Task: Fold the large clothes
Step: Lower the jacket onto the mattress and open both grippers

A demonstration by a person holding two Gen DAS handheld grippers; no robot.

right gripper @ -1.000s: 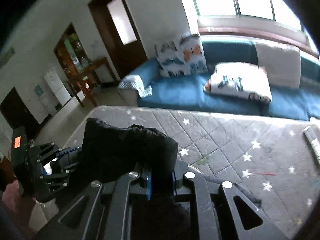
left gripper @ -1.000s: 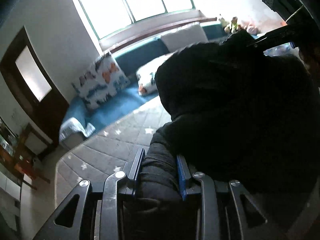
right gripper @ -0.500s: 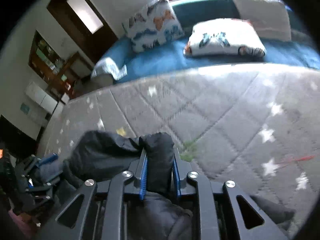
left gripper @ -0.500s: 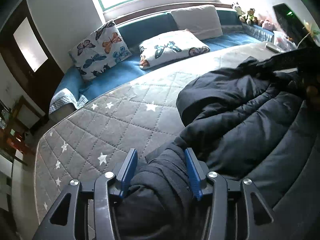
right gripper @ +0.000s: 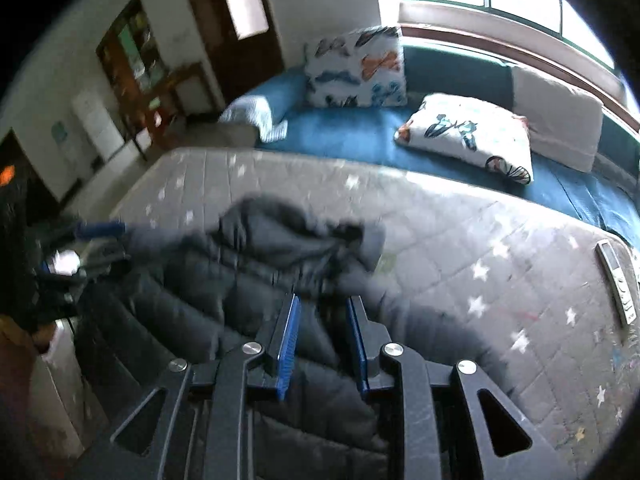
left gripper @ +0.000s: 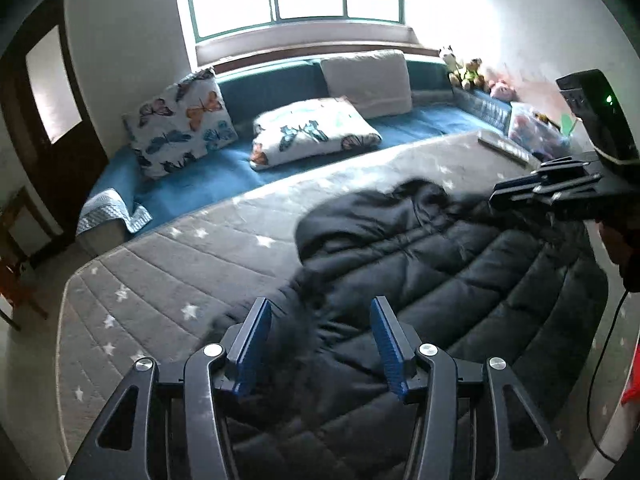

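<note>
- On the grey starred bed [left gripper: 168,264] lies the black padded jacket [left gripper: 460,280], bulky, soft, slippery; grip hems.
- Left tongs [left gripper: 320,344] opening wide, fabric between, unpressed.
- Right tongs [right gripper: 322,344] narrow, loosely straddling fabric.

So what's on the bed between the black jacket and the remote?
Nothing. In the right wrist view, only bare grey star-patterned mattress lies between the black jacket and the remote.
</note>
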